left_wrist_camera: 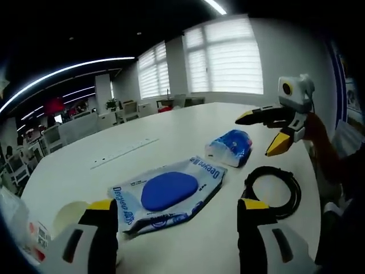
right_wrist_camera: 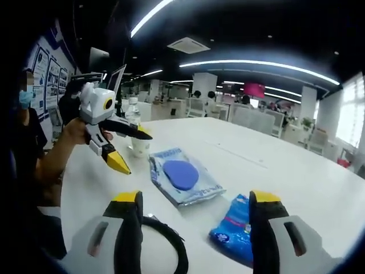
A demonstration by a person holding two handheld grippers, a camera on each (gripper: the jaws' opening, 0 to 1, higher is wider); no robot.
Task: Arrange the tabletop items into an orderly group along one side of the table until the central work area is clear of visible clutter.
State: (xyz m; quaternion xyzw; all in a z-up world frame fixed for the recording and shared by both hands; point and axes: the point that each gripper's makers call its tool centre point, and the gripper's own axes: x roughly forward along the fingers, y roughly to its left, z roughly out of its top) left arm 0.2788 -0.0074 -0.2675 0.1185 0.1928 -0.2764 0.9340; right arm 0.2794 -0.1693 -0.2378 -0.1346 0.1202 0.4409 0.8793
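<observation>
Both your hand-held grippers gape wide, empty: left hand-held gripper (left_wrist_camera: 177, 214), right hand-held gripper (right_wrist_camera: 197, 202). Wet-wipes pack (left_wrist_camera: 168, 193) mid-tabletop (left_wrist_camera: 171, 128): soft, slick film, pinch an edge. Blue pouch (left_wrist_camera: 230, 146) and cable coil (left_wrist_camera: 274, 189) lie beside it

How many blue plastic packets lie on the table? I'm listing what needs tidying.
2: the flat wipes packet at the table's middle, and a crumpled blue packet beside it, near the black cable coil.

The left claw (left_wrist_camera: 177, 214) stood open, jaws spread wide at 6 o'clock. The right claw (right_wrist_camera: 194, 208) was likewise open, empty. Each appeared in the other's view, held aloft with jaws parted.
</observation>
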